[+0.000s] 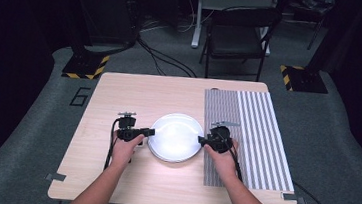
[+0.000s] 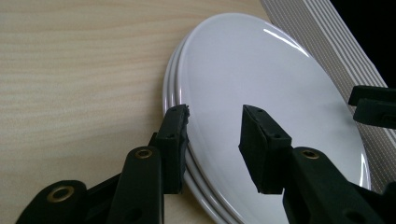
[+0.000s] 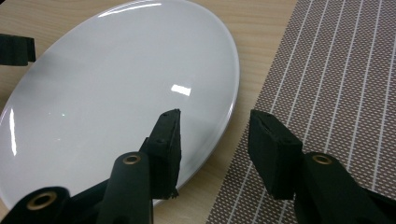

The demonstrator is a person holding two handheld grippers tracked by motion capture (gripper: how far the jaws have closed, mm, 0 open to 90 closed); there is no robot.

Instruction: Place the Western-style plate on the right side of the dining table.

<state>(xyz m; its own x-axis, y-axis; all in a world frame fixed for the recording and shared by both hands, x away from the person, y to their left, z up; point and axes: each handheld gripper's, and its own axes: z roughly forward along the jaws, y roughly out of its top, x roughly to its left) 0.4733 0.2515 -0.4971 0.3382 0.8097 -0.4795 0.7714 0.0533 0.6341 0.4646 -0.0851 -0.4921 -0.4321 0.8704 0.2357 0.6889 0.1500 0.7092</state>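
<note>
A stack of three white plates (image 1: 175, 136) lies on the wooden table (image 1: 134, 92), its rims layered in the left gripper view (image 2: 175, 88). My left gripper (image 1: 152, 132) is at the stack's left edge. Its jaws (image 2: 215, 116) stand apart, one outside the rim, one over the top plate (image 2: 261, 70). My right gripper (image 1: 201, 141) is at the stack's right edge. One of its jaws (image 3: 217, 119) is over the plate (image 3: 116, 84), the other over the striped placemat (image 3: 336, 70). I see no pad pressing on a plate.
The striped placemat (image 1: 260, 140) covers the table's right part, just beside the plates. A folding chair (image 1: 238, 37) and stand bases are on the floor beyond the far edge. Each gripper's jaw tips show at the other view's edge: right gripper (image 2: 373, 105), left gripper (image 3: 16, 49).
</note>
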